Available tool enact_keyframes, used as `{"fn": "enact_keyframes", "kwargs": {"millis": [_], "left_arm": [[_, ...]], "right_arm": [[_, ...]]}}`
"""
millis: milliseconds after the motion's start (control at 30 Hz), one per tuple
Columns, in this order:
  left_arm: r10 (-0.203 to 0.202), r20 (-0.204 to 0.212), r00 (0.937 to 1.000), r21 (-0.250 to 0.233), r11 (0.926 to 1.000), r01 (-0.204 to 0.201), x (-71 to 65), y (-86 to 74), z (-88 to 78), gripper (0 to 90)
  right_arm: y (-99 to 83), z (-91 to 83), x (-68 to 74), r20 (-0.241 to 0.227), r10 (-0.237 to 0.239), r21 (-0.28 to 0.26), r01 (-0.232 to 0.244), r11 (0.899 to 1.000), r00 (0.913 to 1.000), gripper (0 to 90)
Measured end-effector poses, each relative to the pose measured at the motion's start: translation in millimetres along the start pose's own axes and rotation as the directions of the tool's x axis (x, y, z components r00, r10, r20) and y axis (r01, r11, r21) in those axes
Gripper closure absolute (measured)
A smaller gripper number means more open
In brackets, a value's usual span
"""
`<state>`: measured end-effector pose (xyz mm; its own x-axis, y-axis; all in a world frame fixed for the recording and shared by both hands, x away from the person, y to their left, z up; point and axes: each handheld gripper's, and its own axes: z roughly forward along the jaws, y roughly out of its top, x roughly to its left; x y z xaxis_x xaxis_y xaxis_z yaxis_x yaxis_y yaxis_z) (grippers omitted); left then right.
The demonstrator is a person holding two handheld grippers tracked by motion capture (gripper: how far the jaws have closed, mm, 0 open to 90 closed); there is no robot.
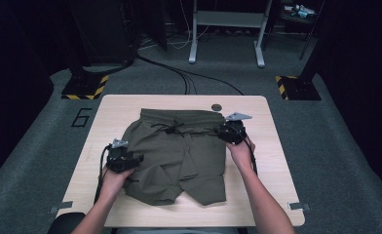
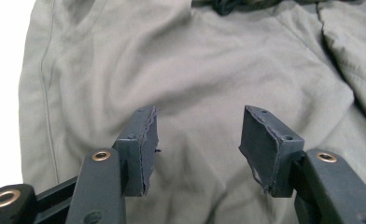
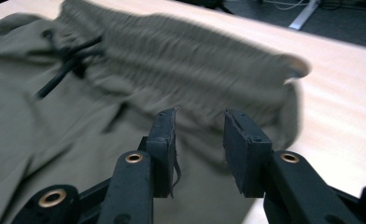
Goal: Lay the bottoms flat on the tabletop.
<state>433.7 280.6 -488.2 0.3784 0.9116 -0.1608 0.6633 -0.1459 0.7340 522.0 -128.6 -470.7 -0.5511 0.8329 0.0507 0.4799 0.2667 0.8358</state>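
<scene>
My left gripper (image 2: pixel 197 149) and right gripper (image 3: pixel 200 151), jaws spread and empty, should pinch the olive shorts (image 1: pixel 179 156) at matching edges for an even fold.

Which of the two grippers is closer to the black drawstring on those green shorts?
Right. The right gripper sits at the waistband's right end, level with the drawstring. The left gripper hovers lower, over the shorts' left leg.

Bare tabletop (image 1: pixel 111 109) margins left, right and far side; shorts (image 1: pixel 179 156) cover centre, small disc (image 1: pixel 217 107) at far edge.

Black hand-held gripper (image 2: pixel 197 140), brass rivets
</scene>
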Motion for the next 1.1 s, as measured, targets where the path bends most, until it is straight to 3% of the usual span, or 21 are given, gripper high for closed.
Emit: {"fn": "enact_keyframes", "kwargs": {"millis": [133, 233, 367, 567, 700, 800, 967, 1100], "left_arm": [[0.022, 0.004, 0.9997, -0.019, 0.9996, -0.022, 6.0, 11.4, 6.4, 45.3], [-0.01, -0.001, 0.9999, -0.029, 0.9995, 0.01, 12.6, 18.9, 16.9, 43.7], [-0.008, -0.016, 0.9998, -0.041, 0.9991, 0.007, 20.0, 23.0, 28.0, 42.9], [0.011, -0.023, 0.9997, -0.005, 0.9999, -0.011, 27.3, 19.7, 38.2, 41.7], [-0.015, -0.015, 0.9998, -0.019, 0.9997, 0.014, 28.6, 15.4, 41.7, 41.0], [-0.012, -0.005, 0.9999, -0.015, 0.9998, 0.012, 29.2, 15.4, 41.3, 39.3], [-0.028, 0.018, 0.9994, 0.0, 0.9996, 0.028, 31.4, 12.2, 43.6, 38.0], [-0.01, 0.011, 0.9999, 0.02, 0.9998, 0.01, 31.2, 9.9, 45.6, 38.2]], "right_arm": [[-11.5, -2.9, 14.7, -0.015, -0.011, 0.016, 0.012, 1.0, 0.9998, 64.0], [-16.9, -4.6, 28.1, -0.032, -0.025, 0.012, 0.026, 1.0, 0.9992, 63.7], [-22.9, -3.8, 44.7, -0.062, -0.017, 0.015, 0.018, 1.0, 0.9979, 63.4], [-31.0, -1.9, 70.9, -0.093, -0.048, 0.023, 0.05, 0.998, 0.9945, 61.6], [-34.4, -1.0, 82.6, -0.114, -0.056, 0.026, 0.059, 0.998, 0.992, 60.9], [-38.8, 0.2, 98.1, -0.136, -0.067, 0.024, 0.071, 0.997, 0.9884, 60.0], [-46.3, 6.6, 110.9, -0.171, -0.068, 0.046, 0.077, 0.996, 0.9829, 58.1], [-52.0, 13.1, 117.1, -0.171, -0.069, 0.073, 0.082, 0.994, 0.9829, 58.1]]}}
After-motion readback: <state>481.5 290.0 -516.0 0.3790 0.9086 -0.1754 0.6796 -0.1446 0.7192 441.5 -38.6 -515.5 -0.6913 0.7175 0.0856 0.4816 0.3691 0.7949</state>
